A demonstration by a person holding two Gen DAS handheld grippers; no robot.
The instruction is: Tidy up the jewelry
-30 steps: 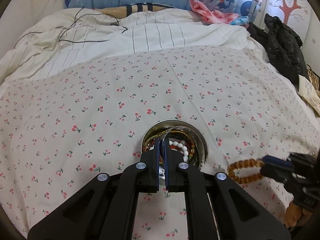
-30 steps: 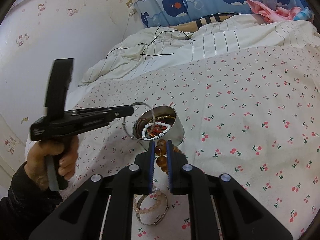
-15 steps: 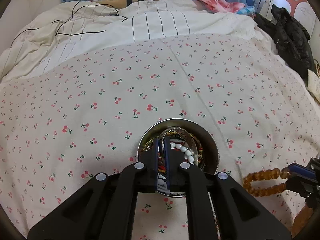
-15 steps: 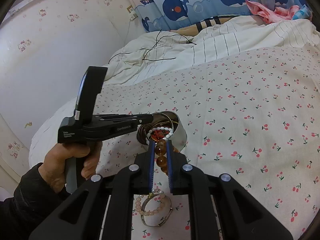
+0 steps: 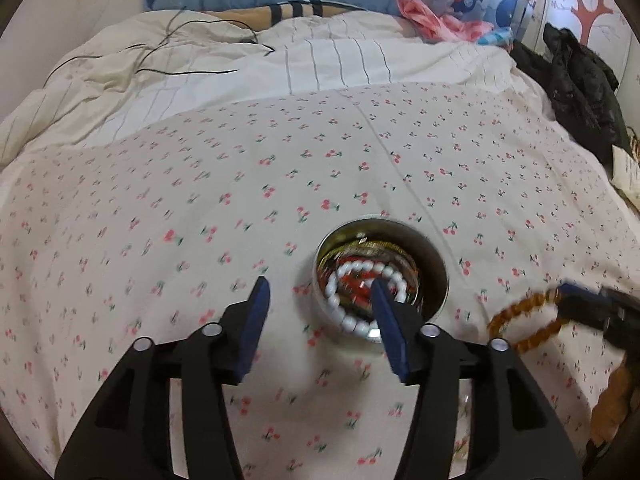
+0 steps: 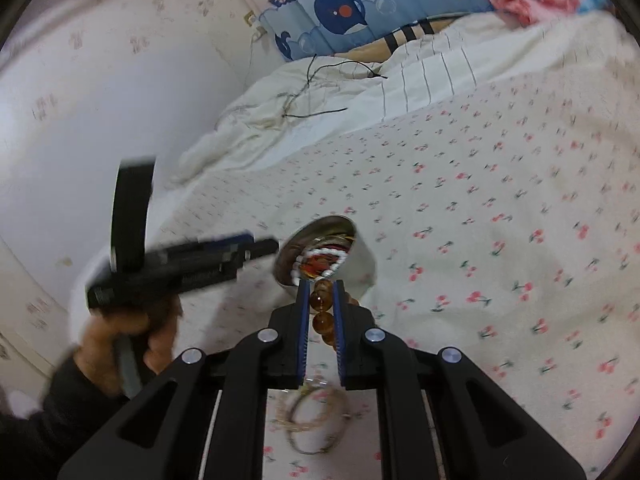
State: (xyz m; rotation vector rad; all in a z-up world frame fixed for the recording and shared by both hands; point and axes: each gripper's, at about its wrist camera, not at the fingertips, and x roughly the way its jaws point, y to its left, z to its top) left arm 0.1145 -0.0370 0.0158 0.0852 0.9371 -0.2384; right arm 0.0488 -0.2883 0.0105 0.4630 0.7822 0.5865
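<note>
Cherry-print bedsheet [image 5: 280, 168] bears a round metal tin [image 5: 434, 268] of tangled beaded bracelets [image 5: 352, 280].

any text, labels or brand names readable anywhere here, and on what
None can be read.
left gripper: faint pale print along its side in the right wrist view, too blurred to read.
paper at the bed's right edge in the left wrist view: no legible writing, too small to tell.
whale curtain: pictures only, no words.
metal tin holding the jewelry: no label visible.
</note>
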